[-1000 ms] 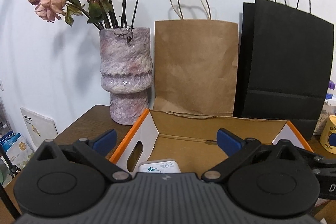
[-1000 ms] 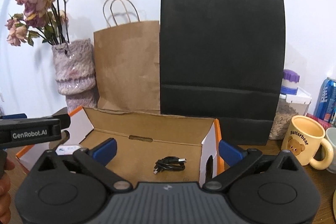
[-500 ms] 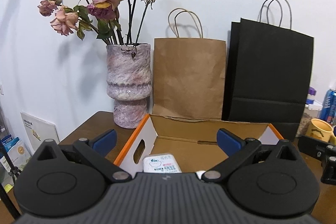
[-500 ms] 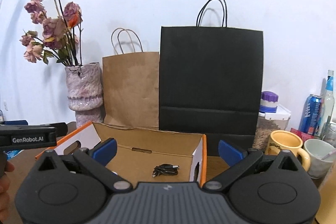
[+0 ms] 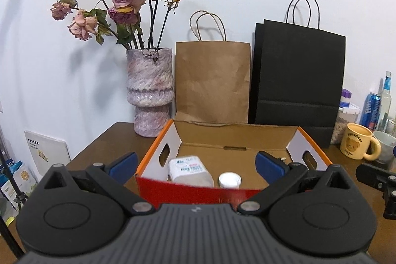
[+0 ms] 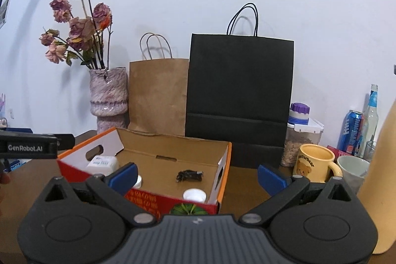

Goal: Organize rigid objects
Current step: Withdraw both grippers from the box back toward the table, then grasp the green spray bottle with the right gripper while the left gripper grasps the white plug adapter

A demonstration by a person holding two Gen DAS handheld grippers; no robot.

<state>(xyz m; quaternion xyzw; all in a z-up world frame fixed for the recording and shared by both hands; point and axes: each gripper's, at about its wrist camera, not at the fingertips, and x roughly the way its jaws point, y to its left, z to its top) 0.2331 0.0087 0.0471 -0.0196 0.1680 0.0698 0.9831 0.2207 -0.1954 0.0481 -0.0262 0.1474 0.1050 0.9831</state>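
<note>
An open cardboard box (image 5: pixel 267 137) with orange rims and a red front wall sits on the brown table. Inside lie a white packet (image 5: pixel 189 168), a white-capped bottle (image 5: pixel 229 180) and a black cable (image 6: pixel 189 175). The right wrist view shows the packet (image 6: pixel 102 162) and two white caps (image 6: pixel 194 194). My left gripper (image 5: pixel 195 163) hovers open and empty in front of the box. My right gripper (image 6: pixel 196 176) is also open and empty, before the box's right half. Each gripper shows at the edge of the other's view.
Behind the box stand a mottled vase (image 5: pixel 149 93) of dried roses, a brown paper bag (image 5: pixel 212 81) and a black paper bag (image 5: pixel 297 81). To the right are a yellow bear mug (image 6: pixel 313 162), a white cup (image 6: pixel 352 170), a lidded jar, a can and a bottle.
Both grippers have drawn back from the box, so its red front wall and more of its contents now show. Both stay open and empty.
</note>
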